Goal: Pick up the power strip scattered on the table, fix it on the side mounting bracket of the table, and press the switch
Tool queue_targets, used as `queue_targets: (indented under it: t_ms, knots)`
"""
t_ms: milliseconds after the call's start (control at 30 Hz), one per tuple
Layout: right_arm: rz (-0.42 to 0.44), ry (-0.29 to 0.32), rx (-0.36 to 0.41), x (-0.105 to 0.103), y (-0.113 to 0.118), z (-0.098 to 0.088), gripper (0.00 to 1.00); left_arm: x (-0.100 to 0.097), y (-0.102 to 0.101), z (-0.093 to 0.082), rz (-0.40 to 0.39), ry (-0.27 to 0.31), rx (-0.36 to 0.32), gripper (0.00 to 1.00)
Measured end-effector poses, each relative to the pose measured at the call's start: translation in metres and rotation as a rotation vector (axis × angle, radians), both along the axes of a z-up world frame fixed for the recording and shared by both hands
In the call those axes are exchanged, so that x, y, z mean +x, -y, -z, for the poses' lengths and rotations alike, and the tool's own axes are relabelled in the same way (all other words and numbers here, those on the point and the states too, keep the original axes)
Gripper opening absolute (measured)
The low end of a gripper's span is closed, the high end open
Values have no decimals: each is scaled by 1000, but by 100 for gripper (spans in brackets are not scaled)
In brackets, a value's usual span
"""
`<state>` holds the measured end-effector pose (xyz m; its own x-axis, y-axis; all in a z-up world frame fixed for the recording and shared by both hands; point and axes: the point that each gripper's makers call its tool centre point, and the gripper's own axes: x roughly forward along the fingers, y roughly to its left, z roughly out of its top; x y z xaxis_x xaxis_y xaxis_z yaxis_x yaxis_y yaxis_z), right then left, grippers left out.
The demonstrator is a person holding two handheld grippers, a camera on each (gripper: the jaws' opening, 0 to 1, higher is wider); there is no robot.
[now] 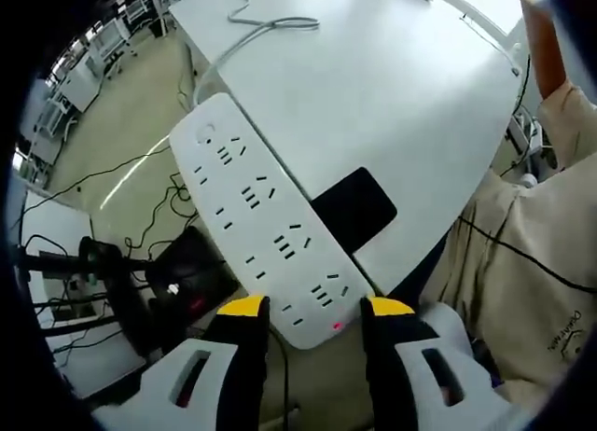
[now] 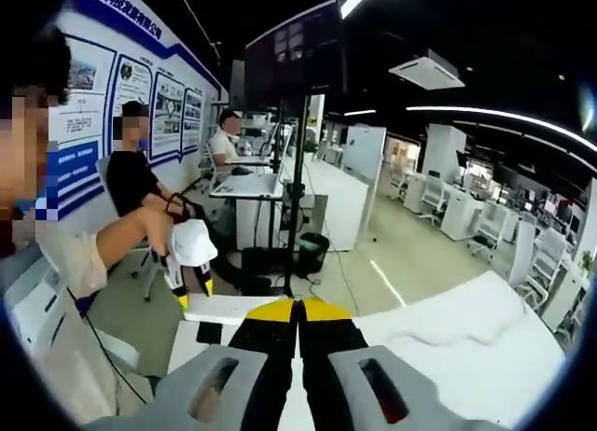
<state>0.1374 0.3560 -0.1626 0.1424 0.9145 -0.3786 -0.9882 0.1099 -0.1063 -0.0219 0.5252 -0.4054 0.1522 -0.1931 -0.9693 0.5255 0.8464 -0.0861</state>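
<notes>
A long white power strip [image 1: 266, 221] lies slantwise along the near edge of the white table [image 1: 401, 95], and a red light [image 1: 336, 326] glows at its near end. My left gripper [image 1: 317, 308] has its yellow-tipped jaws on either side of that near end, pressed against its edges. The strip's grey cable [image 1: 270, 25] runs off from the far end across the tabletop. My right gripper [image 2: 298, 305] is shut and empty, raised above the table [image 2: 448, 342] and facing the room. Its view catches the left gripper [image 2: 194, 291] at the end of the power strip [image 2: 233, 308].
A black rectangular patch [image 1: 353, 207] sits on the table beside the strip. Below the edge are floor cables [image 1: 149, 202] and dark equipment [image 1: 187, 277]. A person's beige sleeve [image 1: 541, 254] is close on the right. Seated people [image 2: 140, 174] and a monitor stand [image 2: 297, 170] are beyond.
</notes>
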Motion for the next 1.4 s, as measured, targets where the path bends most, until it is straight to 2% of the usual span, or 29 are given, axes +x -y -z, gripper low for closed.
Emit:
queue_targets:
  t_ms: [800,1400]
  knots:
    - [-125,-29,-75,-6,-80,33,0,1,1,0,6,-8,2,43]
    - [-179,-58,-125,-10,-122,54,0,2,-1,0,14,-10,-6,43]
